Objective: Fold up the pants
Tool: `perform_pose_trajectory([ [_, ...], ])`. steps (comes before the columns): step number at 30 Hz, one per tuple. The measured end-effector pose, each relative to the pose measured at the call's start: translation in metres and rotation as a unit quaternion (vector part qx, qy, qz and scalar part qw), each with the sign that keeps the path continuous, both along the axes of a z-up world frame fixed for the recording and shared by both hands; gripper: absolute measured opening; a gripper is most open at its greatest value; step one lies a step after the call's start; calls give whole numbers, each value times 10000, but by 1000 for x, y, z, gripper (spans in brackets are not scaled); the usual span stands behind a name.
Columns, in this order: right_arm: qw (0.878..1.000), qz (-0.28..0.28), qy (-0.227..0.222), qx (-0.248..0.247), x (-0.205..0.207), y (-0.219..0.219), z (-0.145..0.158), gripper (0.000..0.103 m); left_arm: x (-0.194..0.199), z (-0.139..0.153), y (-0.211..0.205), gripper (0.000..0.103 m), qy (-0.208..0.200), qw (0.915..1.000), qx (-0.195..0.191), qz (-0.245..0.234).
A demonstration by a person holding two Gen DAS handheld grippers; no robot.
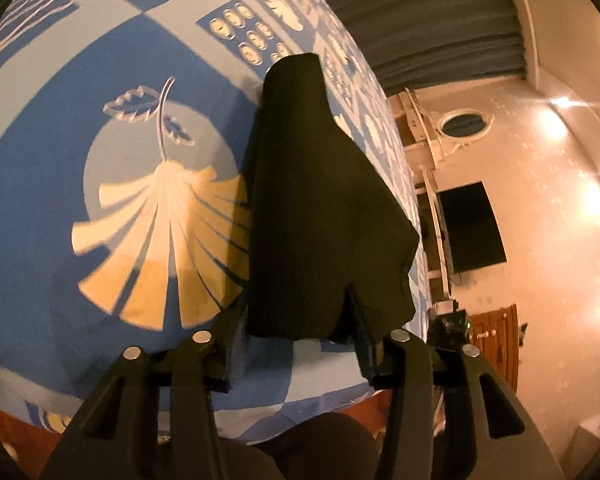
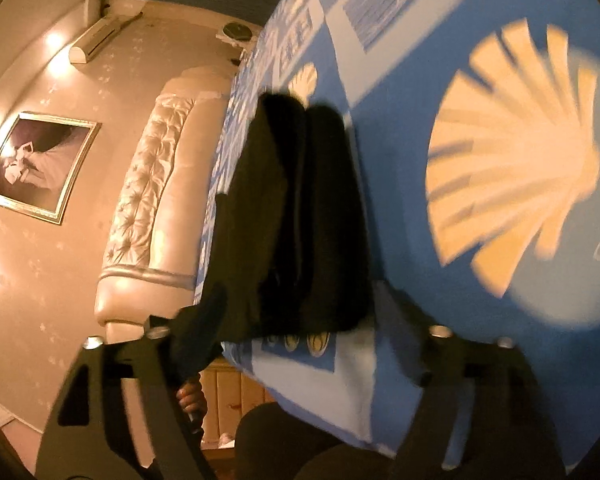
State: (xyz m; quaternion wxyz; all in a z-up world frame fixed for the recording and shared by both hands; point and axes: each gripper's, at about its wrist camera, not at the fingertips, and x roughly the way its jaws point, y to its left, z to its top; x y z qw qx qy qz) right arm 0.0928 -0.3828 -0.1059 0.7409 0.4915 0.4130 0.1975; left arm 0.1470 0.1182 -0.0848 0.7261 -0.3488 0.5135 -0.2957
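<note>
Black pants (image 1: 316, 208) lie folded in a long narrow strip on a blue bed sheet (image 1: 60, 184) with shell prints. In the left wrist view my left gripper (image 1: 296, 312) is open, its fingers astride the near end of the pants, the right finger (image 1: 360, 320) against the cloth. In the right wrist view the pants (image 2: 296, 216) show as two layered strips. My right gripper (image 2: 300, 316) is open with its fingers wide apart on either side of the near end. The view is blurred.
The bed's edge (image 1: 404, 168) runs just right of the pants, with a wall, a dark screen (image 1: 472, 228) and a wooden cabinet (image 1: 496, 340) beyond. A padded headboard (image 2: 152, 184) and a framed picture (image 2: 40, 168) stand to the left in the right wrist view.
</note>
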Motion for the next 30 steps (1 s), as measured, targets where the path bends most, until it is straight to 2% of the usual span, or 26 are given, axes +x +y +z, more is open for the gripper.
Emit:
perform_pose_trajectory([
  [2,9999,-115,53,-4,14,-11,-1,86,12,5,3,47,-171,9998,39,-73],
  [4,9999,-142,79,7,31,-17,-3,86,18,7,2,51,-154,9989,-343,-265],
  [5,9998,-149,92,44,37,-20,-6,86,19,7,4,59,-113,9978,-553,-352],
  [6,9998,-150,100,98,44,-21,-8,86,16,8,5,64,-78,9976,-564,-391],
  [9,9998,-73,69,150,63,-19,-11,87,-6,10,6,64,-251,9981,42,-561],
  [11,9999,22,46,93,74,-17,-12,88,-22,18,16,64,-516,9974,107,-485],
  [14,9998,200,-12,-14,91,-11,-12,90,-25,31,36,64,-767,9970,25,-134],
  [17,9995,315,-28,-71,109,-3,-10,92,3,35,44,68,-873,9958,265,118],
  [22,9988,449,-104,134,128,7,-12,92,71,11,16,70,-496,9980,373,-104],
  [23,9988,469,-107,110,129,8,-12,89,82,8,9,69,-478,9979,387,-184],
  [25,9985,535,-95,-39,133,12,-11,76,107,4,-6,69,-466,9972,463,-346],
  [27,9983,569,-33,-114,137,13,-16,60,128,2,-19,70,-445,9971,353,-515],
  [30,9984,555,-61,-18,136,8,-22,51,153,0,-30,70,-428,9973,122,-591],
])
